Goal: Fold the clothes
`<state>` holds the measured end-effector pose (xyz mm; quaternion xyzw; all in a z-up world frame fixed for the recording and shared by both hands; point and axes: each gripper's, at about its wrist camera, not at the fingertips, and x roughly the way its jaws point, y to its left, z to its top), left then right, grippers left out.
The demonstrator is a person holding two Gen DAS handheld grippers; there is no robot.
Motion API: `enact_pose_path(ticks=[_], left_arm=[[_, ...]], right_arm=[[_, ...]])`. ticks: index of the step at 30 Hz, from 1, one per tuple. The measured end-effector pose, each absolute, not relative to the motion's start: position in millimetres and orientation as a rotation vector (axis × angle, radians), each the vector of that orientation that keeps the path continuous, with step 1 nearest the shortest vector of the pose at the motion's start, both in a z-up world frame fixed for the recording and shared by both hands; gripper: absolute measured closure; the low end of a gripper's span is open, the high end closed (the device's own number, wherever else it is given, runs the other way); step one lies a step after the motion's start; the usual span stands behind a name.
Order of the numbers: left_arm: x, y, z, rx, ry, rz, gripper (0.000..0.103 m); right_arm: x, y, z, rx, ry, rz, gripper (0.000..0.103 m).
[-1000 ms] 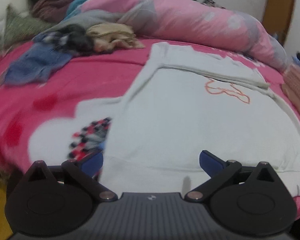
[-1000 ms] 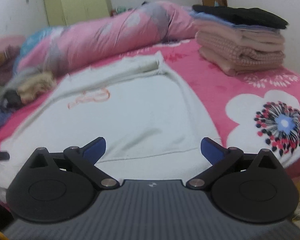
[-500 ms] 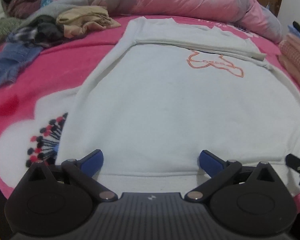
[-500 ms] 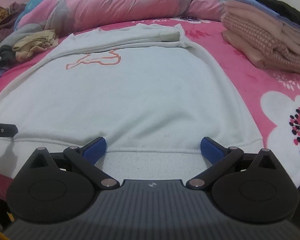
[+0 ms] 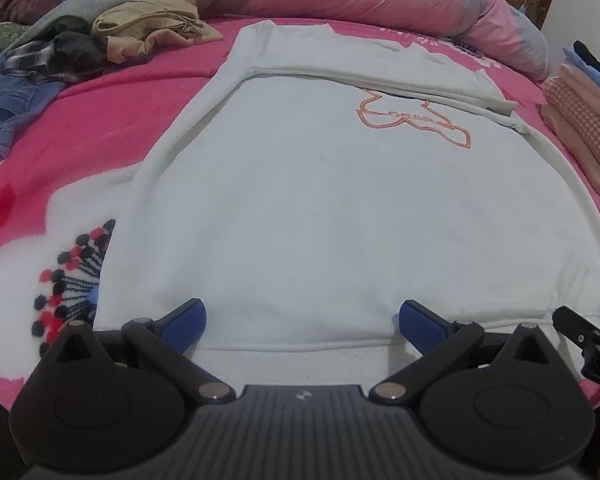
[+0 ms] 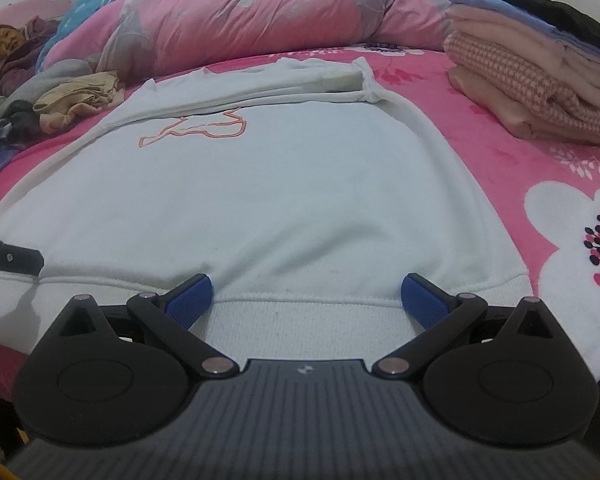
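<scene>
Both grippers have dropped in low and close over the last second, from hovering back off the bed to sitting right at the near hem. Biggest thing first: the bed (image 5: 112, 128) with its pink flowered cover carries everything, a rolled pink quilt (image 6: 268, 20) along the far side and someone lying beyond it at the head end. Spread flat across the middle is the white sweatshirt (image 5: 320, 208), front up, orange outline print near the chest, sleeves already folded across the top. A stack of folded clothes (image 6: 540, 88) sits well apart to the right, an unfolded heap (image 5: 140, 32) to the far left. Now the small stuff: the ribbed hem band (image 6: 300, 320) lies just ahead of the right gripper (image 6: 306, 294), its blue fingers (image 6: 190, 300) spread wide over it, nothing pinched yet; the left gripper (image 5: 300, 322) matches it further along the same hem, fingers equally wide. That fleece looks soft, thick and floppy, light enough but sure to sag, so the judgement is to pinch the ribbed band itself at both points, where the cloth is firmest, and carry it up toward the collar.
</scene>
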<state>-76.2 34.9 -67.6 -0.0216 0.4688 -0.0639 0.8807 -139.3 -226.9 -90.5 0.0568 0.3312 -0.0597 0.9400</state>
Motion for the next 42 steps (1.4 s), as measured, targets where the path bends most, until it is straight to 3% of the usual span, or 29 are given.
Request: enact_pose_path(ticks=[42], left_arm=[[-70,24,-73,0.028,1.003,-0.101,0.0]], right_arm=[[-165,-226,-102,0.132,0.529,-0.087,0.001]])
